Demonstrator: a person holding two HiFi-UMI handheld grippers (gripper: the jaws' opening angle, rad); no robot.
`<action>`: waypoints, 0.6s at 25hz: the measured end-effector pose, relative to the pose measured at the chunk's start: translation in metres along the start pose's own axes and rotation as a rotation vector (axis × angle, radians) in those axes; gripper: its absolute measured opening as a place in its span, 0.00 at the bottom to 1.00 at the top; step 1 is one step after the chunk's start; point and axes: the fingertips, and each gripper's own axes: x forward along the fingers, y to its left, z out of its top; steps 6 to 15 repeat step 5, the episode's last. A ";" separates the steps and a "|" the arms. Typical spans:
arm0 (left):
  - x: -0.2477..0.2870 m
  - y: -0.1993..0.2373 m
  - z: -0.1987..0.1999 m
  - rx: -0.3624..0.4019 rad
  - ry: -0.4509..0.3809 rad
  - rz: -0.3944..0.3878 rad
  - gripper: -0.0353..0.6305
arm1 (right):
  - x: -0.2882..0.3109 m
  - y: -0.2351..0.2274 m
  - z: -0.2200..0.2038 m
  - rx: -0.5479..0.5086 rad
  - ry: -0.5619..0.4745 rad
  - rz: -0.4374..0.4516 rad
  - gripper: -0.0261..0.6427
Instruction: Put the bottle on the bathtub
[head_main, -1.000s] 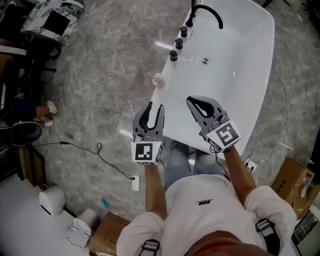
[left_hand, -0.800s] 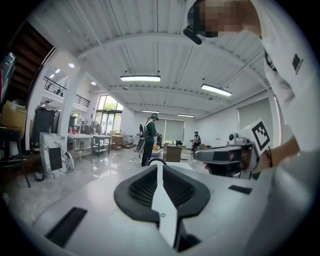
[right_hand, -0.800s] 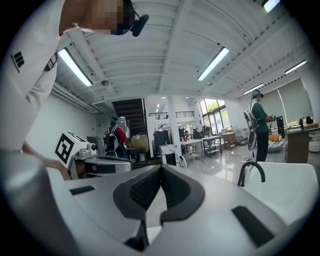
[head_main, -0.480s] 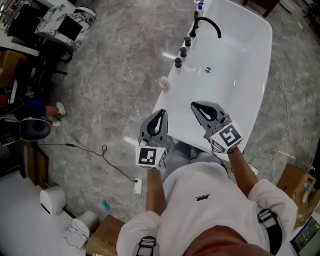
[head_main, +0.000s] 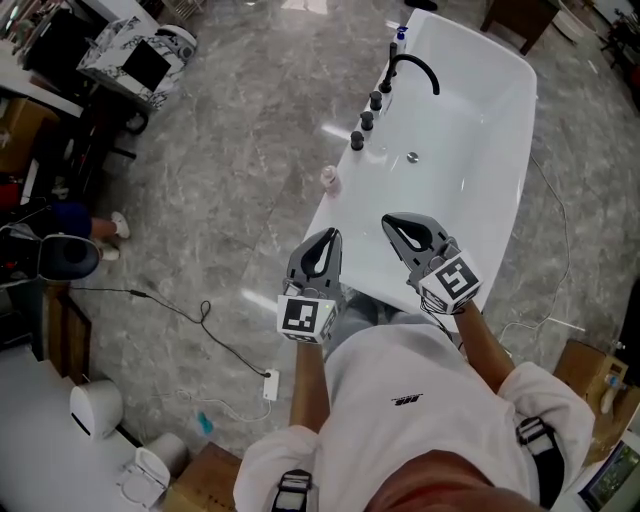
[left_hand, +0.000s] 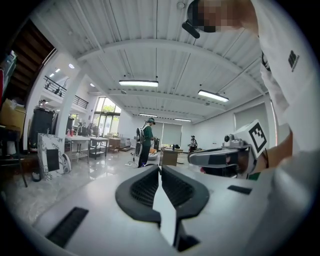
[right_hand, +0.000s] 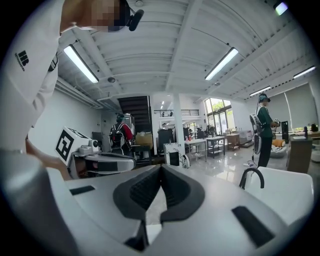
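Note:
A small pale pink bottle (head_main: 330, 178) stands upright on the left rim of the white bathtub (head_main: 497, 170). Both grippers hover over the tub's near end, well short of the bottle. My left gripper (head_main: 331, 236) is shut, its jaws meeting with nothing between them (left_hand: 160, 169). My right gripper (head_main: 392, 222) is also shut and empty (right_hand: 161, 166). Each gripper shows in the other's view: the right gripper (left_hand: 191, 158) and the left gripper (right_hand: 133, 163). The bottle appears in neither gripper view.
A black faucet (head_main: 415, 62) and three black knobs (head_main: 366, 119) line the tub's far left rim, with a blue-capped bottle (head_main: 402, 33) beyond. A cable (head_main: 190, 310) trails over the grey floor. Cardboard boxes (head_main: 588, 365) sit right. A person (left_hand: 145, 142) stands far off.
The left gripper's jaws were open a second ago and are now shut on nothing. Both grippers have lifted and drawn back from the tub. The bottle stays on the rim.

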 end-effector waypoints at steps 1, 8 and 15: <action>-0.001 0.000 0.000 -0.002 0.002 0.000 0.08 | 0.000 0.002 0.001 -0.005 -0.001 0.001 0.03; -0.004 0.003 0.002 -0.002 0.002 0.002 0.08 | 0.004 0.007 0.008 -0.025 -0.003 0.011 0.03; -0.004 0.003 0.002 -0.002 0.002 0.002 0.08 | 0.004 0.007 0.008 -0.025 -0.003 0.011 0.03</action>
